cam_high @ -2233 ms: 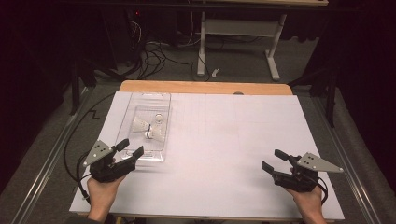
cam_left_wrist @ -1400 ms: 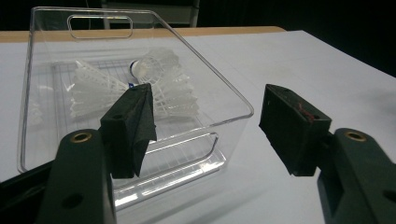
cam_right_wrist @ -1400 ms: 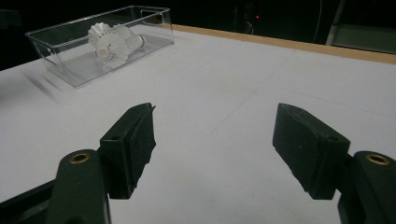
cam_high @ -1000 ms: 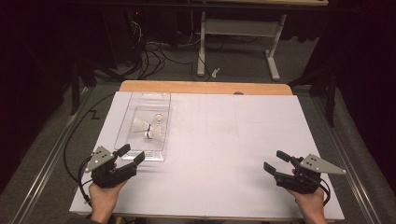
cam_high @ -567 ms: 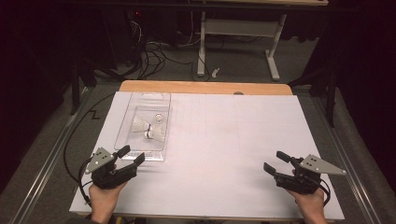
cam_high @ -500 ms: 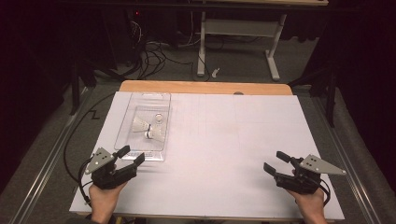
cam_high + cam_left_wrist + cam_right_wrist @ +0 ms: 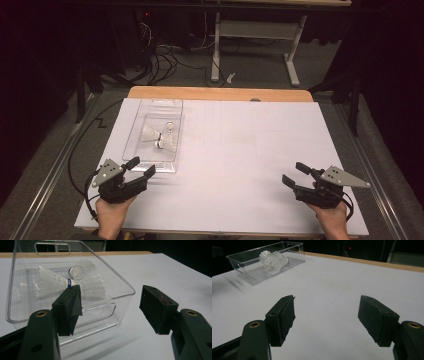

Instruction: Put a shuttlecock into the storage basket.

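1. Shuttlecocks (image 7: 159, 138) are lying inside the clear plastic box (image 7: 131, 152), left of centre in the high view; there are at least two, their white feather skirts overlapping and touching.
2. You are holding the left gripper (image 7: 139, 168) just below the box's near wall, with its fingers (image 7: 68, 308) spread wide and pinching nothing.
3. In the left gripper view, the shuttlecocks (image 7: 72, 281) are sitting beyond that wall, above and between the two fingers, well apart from them.
4. You are keeping the right gripper (image 7: 296, 174) at the lower right of the high view, fingers (image 7: 283, 316) spread and empty over the bare white tabletop (image 7: 250, 145), far from the box (image 7: 247, 257).
5. Likely risk: reaching straight ahead, you are apt to be hitting the near wall and shoving the light box along the tabletop.
6. Likely risk: since the skirts are tangled together, closing on one may be dragging the other up, or crushing the thin feathers if you are squeezing the skirt and not the cork end.
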A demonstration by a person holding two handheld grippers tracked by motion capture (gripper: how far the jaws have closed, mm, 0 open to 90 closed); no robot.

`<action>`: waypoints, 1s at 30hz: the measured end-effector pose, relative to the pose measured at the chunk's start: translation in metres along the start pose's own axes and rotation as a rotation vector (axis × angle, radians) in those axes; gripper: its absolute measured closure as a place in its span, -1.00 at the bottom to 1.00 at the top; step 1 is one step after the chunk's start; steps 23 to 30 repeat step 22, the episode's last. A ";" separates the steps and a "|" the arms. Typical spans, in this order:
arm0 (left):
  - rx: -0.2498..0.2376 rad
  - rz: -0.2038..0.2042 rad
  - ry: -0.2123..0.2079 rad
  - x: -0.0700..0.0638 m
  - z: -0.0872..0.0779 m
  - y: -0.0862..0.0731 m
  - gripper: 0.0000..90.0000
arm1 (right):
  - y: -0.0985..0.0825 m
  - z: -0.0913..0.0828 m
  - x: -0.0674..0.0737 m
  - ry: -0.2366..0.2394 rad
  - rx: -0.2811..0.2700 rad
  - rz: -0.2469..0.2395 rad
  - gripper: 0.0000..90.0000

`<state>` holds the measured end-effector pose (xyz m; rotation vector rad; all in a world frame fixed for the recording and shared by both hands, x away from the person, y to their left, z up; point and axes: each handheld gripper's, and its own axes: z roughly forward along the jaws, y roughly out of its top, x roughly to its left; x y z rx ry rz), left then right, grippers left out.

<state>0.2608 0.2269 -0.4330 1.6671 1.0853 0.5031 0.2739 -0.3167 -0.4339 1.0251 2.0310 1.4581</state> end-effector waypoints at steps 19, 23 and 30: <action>-0.002 -0.005 0.002 0.000 0.000 -0.002 -0.23 | -0.001 0.000 0.000 0.001 0.000 0.002 -0.33; -0.002 -0.005 0.002 0.000 0.000 -0.002 -0.23 | -0.001 0.000 0.000 0.000 0.000 0.003 -0.33; -0.002 -0.005 0.002 0.000 0.000 -0.002 -0.23 | -0.001 0.000 0.000 0.000 0.000 0.003 -0.33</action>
